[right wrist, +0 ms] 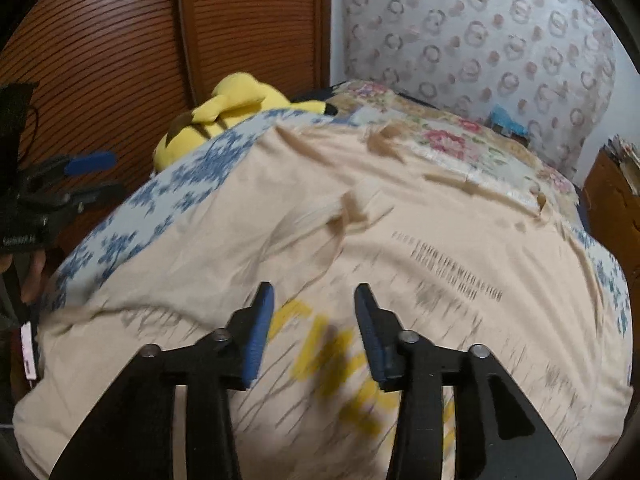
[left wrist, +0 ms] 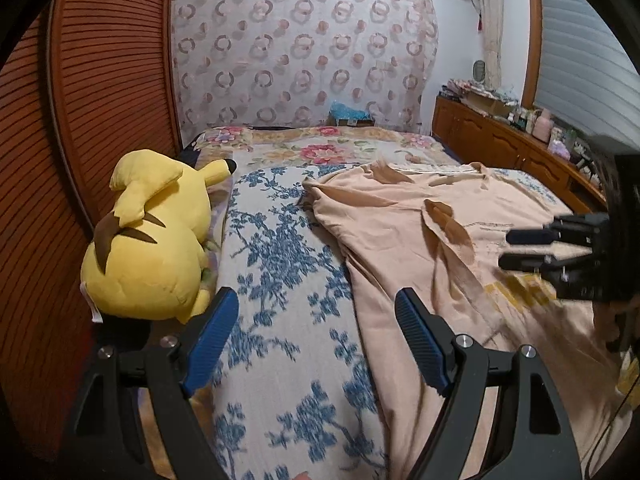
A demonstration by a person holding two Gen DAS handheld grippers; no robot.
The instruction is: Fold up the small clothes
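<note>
The landmark for all positions is the beige T-shirt (left wrist: 420,240), which lies spread on the bed (left wrist: 280,280) over a blue-and-white floral cover.

1. Left of the T-shirt: a yellow plush toy (left wrist: 156,240) rests on the bed against the slatted wooden wardrobe door (left wrist: 100,100). It is well apart from the garment.
2. Just left of the T-shirt's left edge: the left gripper (left wrist: 316,320) hovers above the floral cover. Its jaws stand wide apart with nothing between them.
3. The T-shirt itself: spread roughly flat, with creases and 1 raised fold near the middle. Yellow lettering (right wrist: 336,356) and lines of small dark print show on the upper face.
4. Over the lettered area of the T-shirt: the right gripper (right wrist: 314,320). Its jaws are parted, and the pads press on no cloth. The fabric below is motion-blurred.
5. Right of the T-shirt: a wooden cabinet (left wrist: 500,140) carrying small items, well apart.

Handling, as a judgement: the garment appears light, thin and limp. It will sag and wrinkle when lifted, and it may drag across the cover. Take hold at an edge or corner, such as a shoulder seam or hem, pinching 1 layer only. Lifting from the centre risks bunching.
</note>
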